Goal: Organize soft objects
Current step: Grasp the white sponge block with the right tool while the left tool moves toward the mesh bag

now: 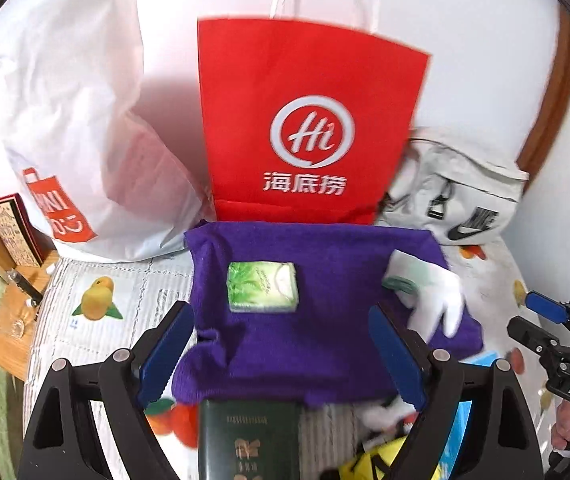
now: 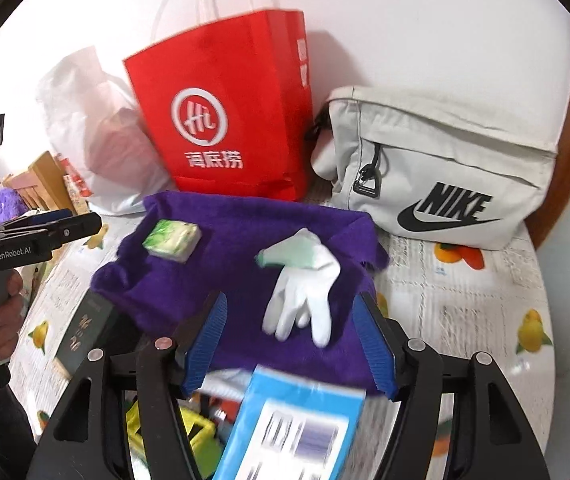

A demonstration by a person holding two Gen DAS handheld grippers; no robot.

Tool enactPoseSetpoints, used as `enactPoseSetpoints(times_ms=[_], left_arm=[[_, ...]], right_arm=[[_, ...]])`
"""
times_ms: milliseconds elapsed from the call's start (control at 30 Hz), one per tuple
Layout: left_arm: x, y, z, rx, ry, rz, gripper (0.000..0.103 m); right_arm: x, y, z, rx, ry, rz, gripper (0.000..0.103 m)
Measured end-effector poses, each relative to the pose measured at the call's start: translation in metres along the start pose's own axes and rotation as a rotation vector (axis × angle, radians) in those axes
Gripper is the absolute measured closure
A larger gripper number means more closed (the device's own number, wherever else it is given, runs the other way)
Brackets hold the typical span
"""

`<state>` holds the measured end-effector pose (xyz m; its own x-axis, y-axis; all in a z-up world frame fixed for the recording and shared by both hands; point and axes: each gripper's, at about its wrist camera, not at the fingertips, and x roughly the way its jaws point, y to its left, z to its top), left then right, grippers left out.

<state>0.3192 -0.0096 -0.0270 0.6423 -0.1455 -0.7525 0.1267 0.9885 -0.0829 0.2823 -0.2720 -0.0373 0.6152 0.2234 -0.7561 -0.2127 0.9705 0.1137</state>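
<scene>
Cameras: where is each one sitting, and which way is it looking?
Left wrist: sits on the left gripper, looks down over the purple cloth toward the red bag; shows its blue fingers and the right gripper.
Right wrist: sits on the right gripper, looks over the white glove; shows the left gripper and a hand.
Shared: cloth, glove, tissue pack, red bag, Nike bag.

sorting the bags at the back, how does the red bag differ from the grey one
The red bag is paper, stands upright and has thin white loop handles; the grey bag is fabric, lies low on its side and has a zip pull. Red carries a white Hi logo, grey a black Nike logo. Both sit behind the purple cloth.
</scene>
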Motion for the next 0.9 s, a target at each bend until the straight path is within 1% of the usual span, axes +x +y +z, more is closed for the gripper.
enactPoseSetpoints(times_ms=[100,133,167,233,333,467,533,700,833,900], left_arm=[[-0.024,-0.004,-0.014,0.007,-0.015,0.0,0.014],[-0.031,-0.005,-0.019,0.007,-0.017,0.0,0.014],[-0.037,-0.005,-0.023,0.007,-0.018,0.003,0.014],[-0.049,-0.005,-0.036,0.004,-0.02,0.011,0.014],[-0.063,-0.002,-0.057,-0.007,-0.018,0.008,0.014],[-0.072,-0.001,-0.088,-0.025,-0.001,0.002,0.014],[-0.075,-0.003,-0.104,-0.032,0.01,-0.005,0.014],[-0.077,-0.009,-0.135,-0.035,0.036,-0.009,0.014],[-0.076,-0.012,-0.158,-0.043,0.057,-0.023,0.014],[-0.075,-0.013,-0.169,-0.048,0.061,-0.033,0.014]], right_arm=[[-0.019,0.007,-0.013,-0.004,-0.014,-0.005,0.038],[-0.026,0.01,-0.02,-0.003,-0.017,-0.006,0.036],[-0.034,0.011,-0.027,0.0,-0.021,-0.007,0.031],[-0.048,0.014,-0.041,0.001,-0.039,-0.009,0.023],[-0.067,0.017,-0.068,-0.002,-0.049,-0.023,0.021],[-0.081,0.017,-0.111,0.006,-0.015,-0.033,0.018],[-0.087,0.017,-0.138,0.015,0.008,-0.03,0.016],[-0.092,0.021,-0.195,0.026,0.062,-0.024,0.014],[-0.089,0.024,-0.231,0.048,0.098,-0.014,0.014],[-0.086,0.027,-0.242,0.04,0.113,-0.015,0.014]])
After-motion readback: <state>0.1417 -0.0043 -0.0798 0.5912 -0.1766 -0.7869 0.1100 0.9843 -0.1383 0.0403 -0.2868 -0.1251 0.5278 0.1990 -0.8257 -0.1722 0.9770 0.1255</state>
